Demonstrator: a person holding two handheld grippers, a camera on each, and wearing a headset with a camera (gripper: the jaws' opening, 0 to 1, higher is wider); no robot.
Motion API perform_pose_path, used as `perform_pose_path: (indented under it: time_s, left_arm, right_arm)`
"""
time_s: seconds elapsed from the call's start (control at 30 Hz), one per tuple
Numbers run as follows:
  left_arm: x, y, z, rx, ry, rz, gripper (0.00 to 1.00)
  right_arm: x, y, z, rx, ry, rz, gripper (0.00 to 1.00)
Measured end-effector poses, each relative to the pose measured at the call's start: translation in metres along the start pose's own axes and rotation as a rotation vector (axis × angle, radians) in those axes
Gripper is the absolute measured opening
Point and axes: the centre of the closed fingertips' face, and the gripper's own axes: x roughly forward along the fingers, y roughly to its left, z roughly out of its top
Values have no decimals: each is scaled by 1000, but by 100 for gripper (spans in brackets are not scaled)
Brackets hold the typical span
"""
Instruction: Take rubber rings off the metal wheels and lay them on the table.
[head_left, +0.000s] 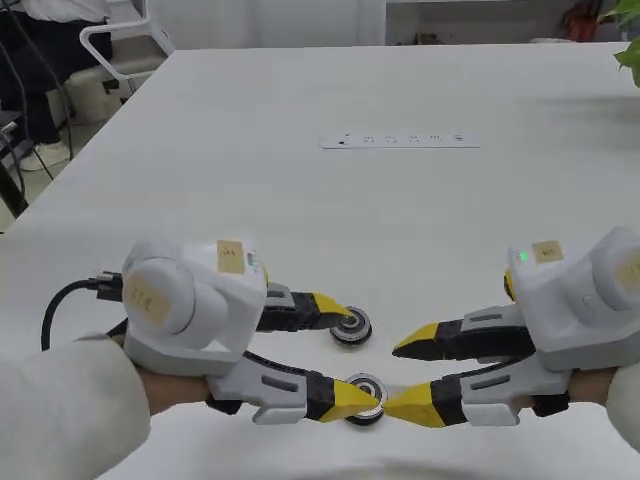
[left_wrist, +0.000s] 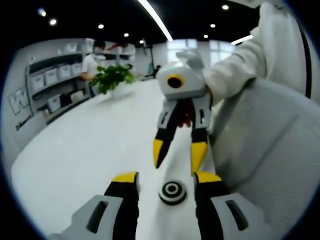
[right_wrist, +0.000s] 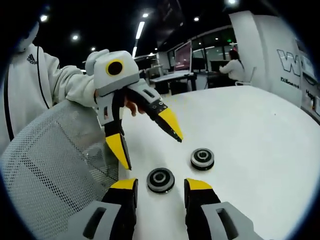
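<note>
step: lining up on the near wheel (head_left: 365, 390); no ring off yet, so the task looks to be at its start.
left gripper (head_left: 350, 353): fingers (left_wrist: 125, 180) spread apart, nothing held. The near wheel sits between them, closer to the person-side finger.
right gripper (head_left: 394, 378): fingers (right_wrist: 199, 186) also apart and empty. The same wheel is just ahead of the tips, in line with the gap.
near wheel: flat on the worktop (head_left: 300, 200), close to the person's edge, between the two grippers' facing tips.
far wheel (head_left: 351, 327): flat, just behind the near one and apart from it. The left gripper's outer fingertip is right beside it; contact unclear.
rubber rings (right_wrist: 150, 182): dark band around each wheel, apparently on both.
risk 1: both grippers converge on one small wheel. The person-side tips nearly meet, so closing could knock tip on tip and flick the wheel away.
risk 2: the wheel lies loose and flat. An off-centre pinch could make it slide or tip up.
risk 3: the left outer finger sweeping inwards may shove the far wheel.
risk 4: the ring is probably stretchy. Pinching metal and rubber together won't peel it, and a slip could fling it across the worktop.
background: power strip (head_left: 400, 141) well apart, not in the way.
</note>
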Motion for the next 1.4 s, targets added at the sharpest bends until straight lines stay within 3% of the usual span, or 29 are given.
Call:
perform_pose_path:
  time_s: [0.13, 0.33, 0.6, 0.7, 0.8, 0.83, 0.93, 1.4]
  left_arm:
    - [5, -6, -10, -33, 21, -39, 40]
    - [16, -10, -25, -6, 68, -54, 34]
    - [17, -9, -31, -10, 77, -49, 22]
    - [18, -9, -37, -3, 96, -45, 20]
    - [21, -8, -37, 13, 90, -33, 14]
    - [20, -8, -38, 64, 94, -36, 14]
    - [20, -7, -38, 28, 91, -36, 14]
    - [24, -9, -35, 20, 65, -33, 14]
  right_arm:
    - [3, 1, -9, -2, 31, -2, 30]
    - [9, 5, -17, -37, 70, 13, 27]
    - [13, 9, -23, -55, 95, 28, 24]
    - [14, 8, -24, -52, 101, 28, 24]
    - [13, 6, -22, -59, 100, 16, 24]
    - [13, 4, -22, -55, 96, 11, 24]
    - [12, 1, -20, -55, 86, -4, 24]
    - [20, 0, -19, -112, 87, -19, 29]
